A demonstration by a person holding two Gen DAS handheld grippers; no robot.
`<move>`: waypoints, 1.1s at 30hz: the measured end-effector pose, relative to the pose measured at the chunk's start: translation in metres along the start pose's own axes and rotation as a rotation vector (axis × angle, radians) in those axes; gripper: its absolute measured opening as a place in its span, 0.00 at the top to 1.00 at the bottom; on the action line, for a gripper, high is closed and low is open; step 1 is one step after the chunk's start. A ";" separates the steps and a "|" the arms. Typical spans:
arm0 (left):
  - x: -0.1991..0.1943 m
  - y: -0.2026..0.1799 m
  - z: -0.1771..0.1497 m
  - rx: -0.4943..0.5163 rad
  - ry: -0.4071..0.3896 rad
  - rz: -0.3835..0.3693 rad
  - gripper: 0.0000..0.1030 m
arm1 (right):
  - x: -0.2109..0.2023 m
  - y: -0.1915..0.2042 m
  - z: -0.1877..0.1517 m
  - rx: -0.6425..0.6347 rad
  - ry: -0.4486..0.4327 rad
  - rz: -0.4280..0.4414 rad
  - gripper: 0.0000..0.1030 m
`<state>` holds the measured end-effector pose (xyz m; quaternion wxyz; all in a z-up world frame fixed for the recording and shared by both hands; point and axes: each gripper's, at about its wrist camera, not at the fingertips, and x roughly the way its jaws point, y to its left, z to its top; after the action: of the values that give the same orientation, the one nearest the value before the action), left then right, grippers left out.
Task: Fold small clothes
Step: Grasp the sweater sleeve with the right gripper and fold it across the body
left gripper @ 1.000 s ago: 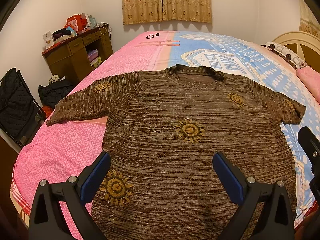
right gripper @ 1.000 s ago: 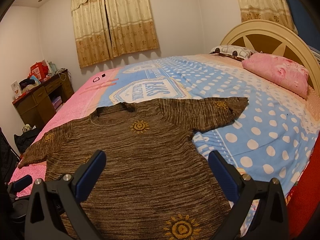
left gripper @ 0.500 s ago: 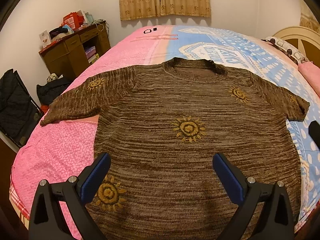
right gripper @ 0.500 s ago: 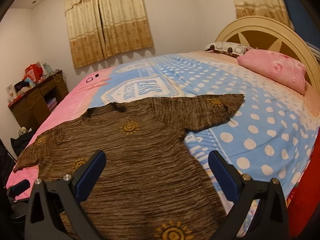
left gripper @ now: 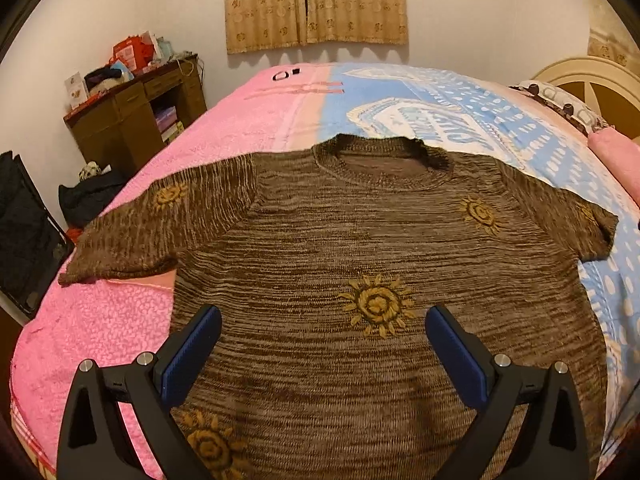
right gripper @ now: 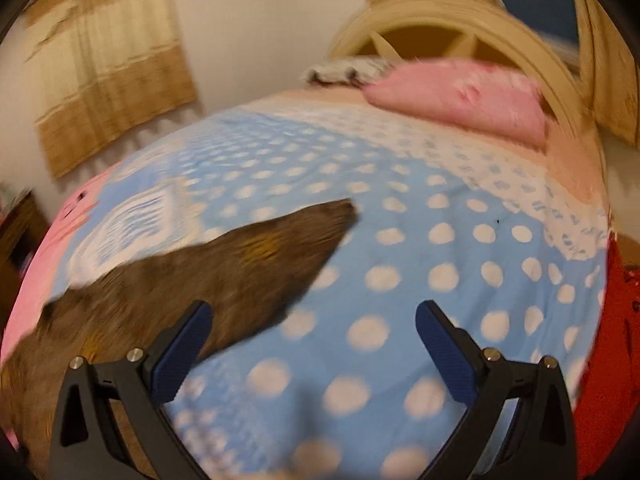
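A brown knitted short-sleeved sweater (left gripper: 360, 248) with yellow sun motifs lies flat and spread out on the bed, neck towards the far wall. My left gripper (left gripper: 323, 322) hovers open above its lower middle, blue pads wide apart and holding nothing. The right wrist view is blurred. There my right gripper (right gripper: 313, 318) is open over the blue dotted blanket, just right of the sweater's right sleeve (right gripper: 256, 252), whose cuff points up and right. Nothing sits between its fingers.
The bed carries a pink and blue blanket (left gripper: 120, 320). A pink pillow (right gripper: 460, 96) and a cream headboard (right gripper: 440, 28) lie at the right. A wooden desk (left gripper: 132, 120) with clutter and dark bags (left gripper: 24, 232) stand left of the bed. Curtains (left gripper: 316, 0) hang on the far wall.
My right gripper has swung quickly to the right, from over the sweater's body to beside its right sleeve. My left gripper has moved forward along the sweater. Both stay open.
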<state>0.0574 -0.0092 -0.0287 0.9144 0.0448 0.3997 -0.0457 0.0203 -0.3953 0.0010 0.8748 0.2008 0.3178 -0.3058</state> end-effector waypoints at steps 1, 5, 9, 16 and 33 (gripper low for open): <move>0.004 0.000 0.000 -0.003 0.018 -0.001 0.01 | 0.012 -0.005 0.009 0.028 0.029 0.010 0.00; 0.020 -0.004 -0.004 -0.010 0.063 -0.008 0.01 | 0.055 -0.001 0.022 0.074 0.159 0.017 0.07; 0.027 -0.007 -0.004 0.003 0.078 0.002 0.01 | 0.079 0.035 0.019 -0.112 0.130 -0.064 0.09; 0.032 0.003 -0.004 -0.016 0.085 0.012 0.01 | 0.102 0.023 0.017 -0.125 0.166 -0.052 0.48; 0.007 0.060 -0.002 -0.167 0.024 -0.005 0.01 | -0.011 0.121 0.039 -0.145 0.072 0.405 0.89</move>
<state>0.0677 0.0504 -0.0325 0.9100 -0.0320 0.4131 -0.0138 0.1106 -0.3231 0.0553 0.9186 0.2078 0.3231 -0.0925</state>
